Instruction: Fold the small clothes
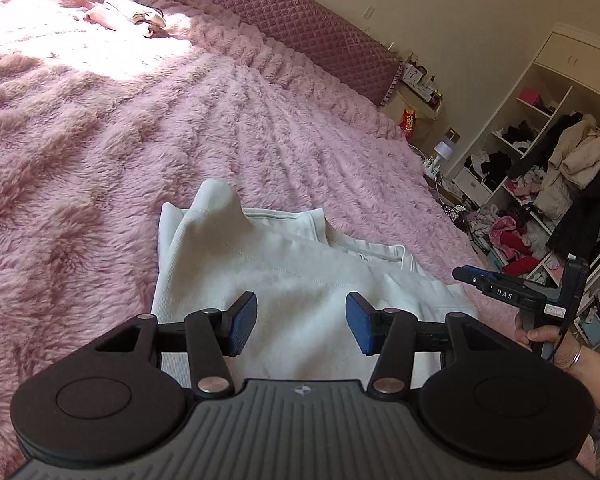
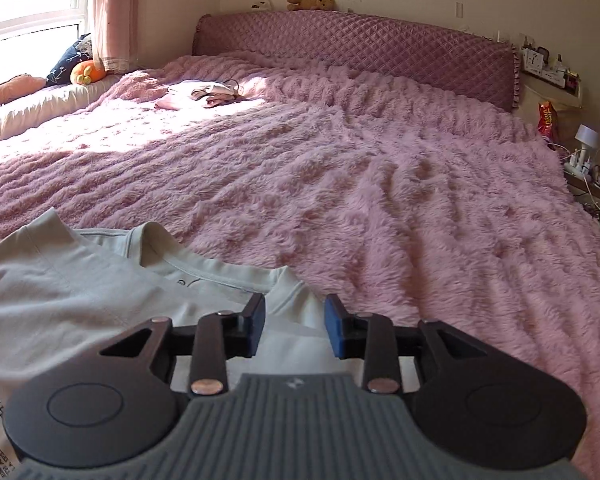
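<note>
Shirt (image 1: 284, 280) lies half-folded at lower centre on the fluffy bed (image 1: 80, 168); left gripper (image 1: 302, 322) and right gripper (image 2: 295, 330) hover, jaws spread, empty. Loose folds may slip.

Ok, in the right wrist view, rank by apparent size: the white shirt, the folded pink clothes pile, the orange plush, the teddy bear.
1. White shirt, though nearest the camera.
2. Folded pink clothes pile.
3. Orange plush and teddy bear look alike; the bear sits farther off, so unranked.
</note>
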Demonstrator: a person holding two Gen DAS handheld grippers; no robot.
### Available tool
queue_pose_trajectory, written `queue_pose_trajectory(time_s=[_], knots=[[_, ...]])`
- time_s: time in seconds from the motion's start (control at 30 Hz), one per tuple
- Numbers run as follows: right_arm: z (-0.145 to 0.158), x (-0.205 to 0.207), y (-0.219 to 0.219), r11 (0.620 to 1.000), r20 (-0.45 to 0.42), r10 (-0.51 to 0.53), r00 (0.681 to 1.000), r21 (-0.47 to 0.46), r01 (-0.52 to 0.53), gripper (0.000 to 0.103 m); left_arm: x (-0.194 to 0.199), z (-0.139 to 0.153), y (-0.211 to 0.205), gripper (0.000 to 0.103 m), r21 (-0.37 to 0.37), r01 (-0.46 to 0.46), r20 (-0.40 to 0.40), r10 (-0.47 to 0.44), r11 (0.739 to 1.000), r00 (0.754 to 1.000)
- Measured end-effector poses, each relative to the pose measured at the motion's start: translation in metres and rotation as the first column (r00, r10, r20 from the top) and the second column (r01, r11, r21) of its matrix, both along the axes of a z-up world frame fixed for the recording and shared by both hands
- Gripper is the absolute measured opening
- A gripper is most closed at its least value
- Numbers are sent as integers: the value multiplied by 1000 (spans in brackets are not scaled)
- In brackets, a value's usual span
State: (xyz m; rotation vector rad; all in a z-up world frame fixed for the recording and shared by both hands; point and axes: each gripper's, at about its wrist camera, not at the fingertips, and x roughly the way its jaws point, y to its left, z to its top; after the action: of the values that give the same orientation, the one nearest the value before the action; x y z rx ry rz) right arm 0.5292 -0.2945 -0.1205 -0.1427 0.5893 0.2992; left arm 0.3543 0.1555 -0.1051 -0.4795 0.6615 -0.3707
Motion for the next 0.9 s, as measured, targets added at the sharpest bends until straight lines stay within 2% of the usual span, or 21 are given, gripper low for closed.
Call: queue_pose_trajectory(time_s=[0.1,0.17,0.33,0.37,0.4,0.47,0.5,0.53,0.57,0.63,0.7,0.77,0.8,0.87,0.9], knots=[[-4,-4,-43,992,-38,-123,992,24,124,37,32,-5,-7,60,-7,-8,-40,8,1000,999],[-9,-6,-59,985,-54,-168,984,35,170,40,52,-12,-9,60,-2,-28,-76,28,1000,997],[-26,-1,-68,978,-126,-173,977,93,185,41,83,-31,-11,59,57,-69,-165,77,996,983],[-31,1,-64,980,-135,-159,978,94,173,36,87,-34,-12,57,69,-64,-170,75,996,983],[-33,2,-62,982,-135,-151,979,92,164,0,89,-35,-12,55,90,-68,-169,83,994,982],[-34,3,-56,986,-105,-147,984,67,154,2,95,-38,-13,38,135,-85,-183,110,987,977],[-34,2,-55,984,-79,-160,984,60,165,2,96,-39,-13,34,154,-91,-185,119,984,976],[-33,1,-57,980,-59,-185,981,68,189,2,98,-41,-13,25,176,-99,-185,132,979,974],[-36,3,-59,975,-71,-202,977,78,207,2,100,-43,-13,16,197,-102,-193,140,975,971],[-46,6,-58,970,-105,-232,967,47,238,3,106,-50,-9,8,195,-119,-226,162,974,961],[-56,8,-52,967,-118,-254,960,-18,254,12,108,-51,0,8,136,-146,-260,178,980,949],[-50,2,-50,960,-92,-279,956,-19,279,14,103,-42,2,12,125,-145,-254,173,981,951],[-42,-5,-50,959,-68,-282,957,-1,283,22,97,-35,2,17,144,-142,-232,173,979,957],[-26,-25,-52,963,-34,-262,964,49,264,28,77,-16,-2,42,194,-128,-166,161,973,973],[-14,-41,-55,967,-25,-239,971,88,240,31,65,-7,-3,46,213,-115,-135,146,970,980]])
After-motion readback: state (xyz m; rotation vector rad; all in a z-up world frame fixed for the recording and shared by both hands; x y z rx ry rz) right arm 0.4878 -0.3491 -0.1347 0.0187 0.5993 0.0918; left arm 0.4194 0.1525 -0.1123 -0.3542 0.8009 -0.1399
